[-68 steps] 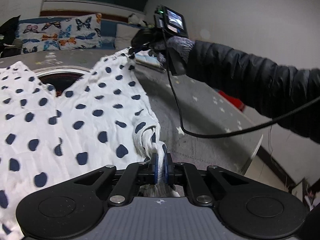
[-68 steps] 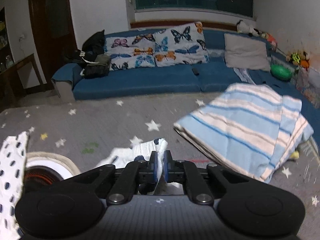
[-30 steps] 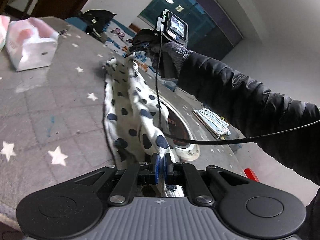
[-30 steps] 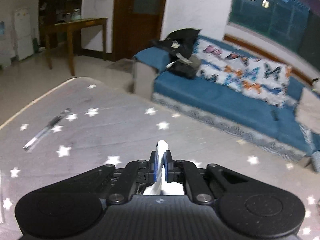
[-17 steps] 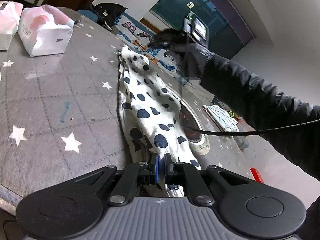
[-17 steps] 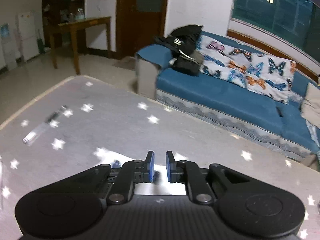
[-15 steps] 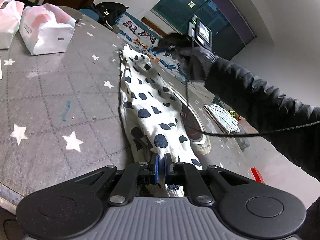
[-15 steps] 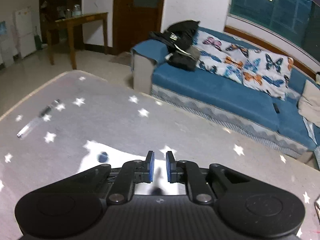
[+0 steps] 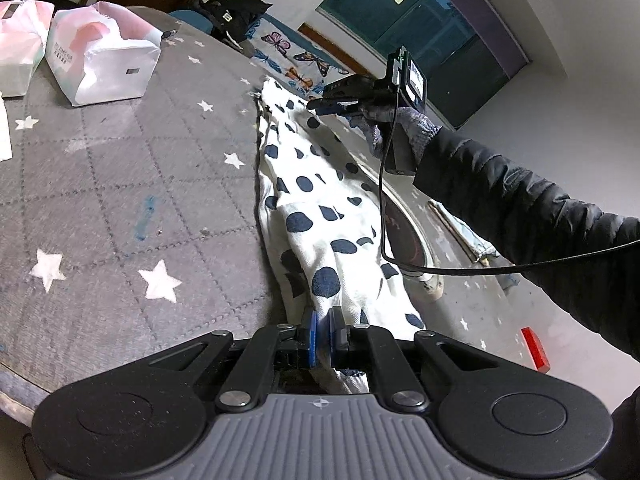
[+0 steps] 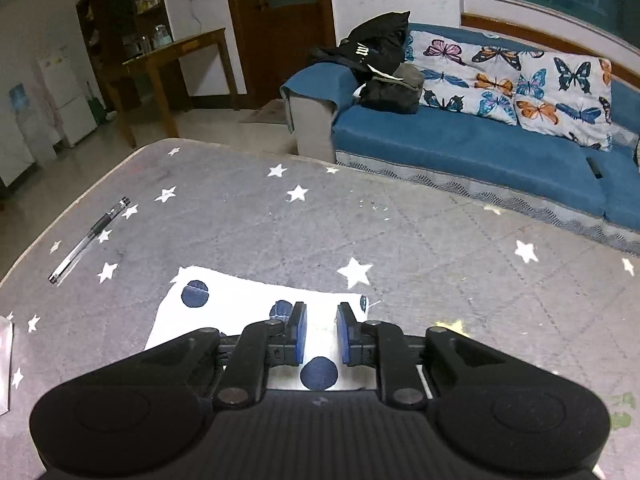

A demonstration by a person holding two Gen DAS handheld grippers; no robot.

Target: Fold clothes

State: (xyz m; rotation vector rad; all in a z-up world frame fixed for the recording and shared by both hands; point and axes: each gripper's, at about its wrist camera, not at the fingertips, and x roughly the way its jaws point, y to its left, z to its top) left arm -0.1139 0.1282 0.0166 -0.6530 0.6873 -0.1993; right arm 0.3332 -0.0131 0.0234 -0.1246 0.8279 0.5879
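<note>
A white garment with dark blue dots point(image 9: 316, 196) lies in a long band across the grey star-patterned table point(image 9: 120, 200). My left gripper point(image 9: 323, 332) is shut on its near end at the table's front edge. My right gripper point(image 10: 321, 330) is open and hovers just above the far end of the garment point(image 10: 240, 300), which lies flat on the table. In the left wrist view the right gripper point(image 9: 320, 106) shows above the far end, held by a gloved hand.
Two white and pink paper bags point(image 9: 100, 64) stand at the table's far left. A pen point(image 10: 90, 238) lies near the table's left edge. A round red and white object point(image 9: 408, 236) lies beside the garment. A blue sofa point(image 10: 480, 140) stands beyond the table.
My right gripper has opened and let go of the garment's far end, which now lies on the table, then lifted slightly. My left gripper keeps its hold.
</note>
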